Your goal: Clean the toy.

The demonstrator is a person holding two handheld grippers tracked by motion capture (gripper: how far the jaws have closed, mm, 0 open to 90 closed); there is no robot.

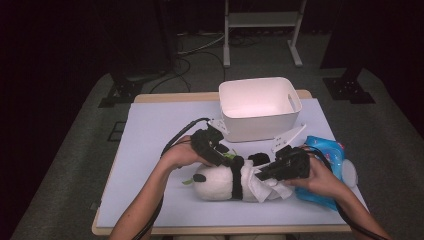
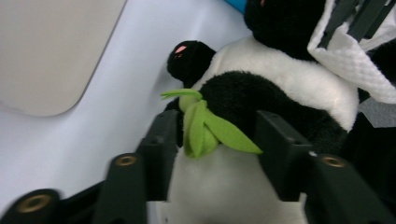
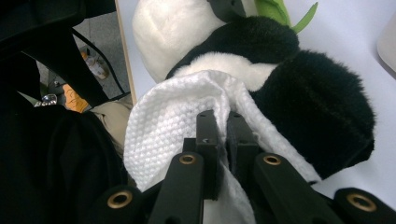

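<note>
A plush panda [image 1: 225,182] lies on its side near the middle of the desk [image 1: 150,135], at 6 o'clock from the white bin [image 1: 260,107]. The left hand-held gripper [image 2: 217,140] straddles the panda's black arm and green leaf [image 2: 205,128], jaws set wide on either side. The right hand-held gripper [image 3: 223,126], at 3 o'clock of the panda, pinches a white textured cloth [image 3: 173,126] pressed against the toy's body. A blue packet [image 1: 327,155] lies at the desk's 3 o'clock edge.

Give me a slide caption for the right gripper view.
Right hand-held gripper pinches a white cloth against the plush panda.
</note>
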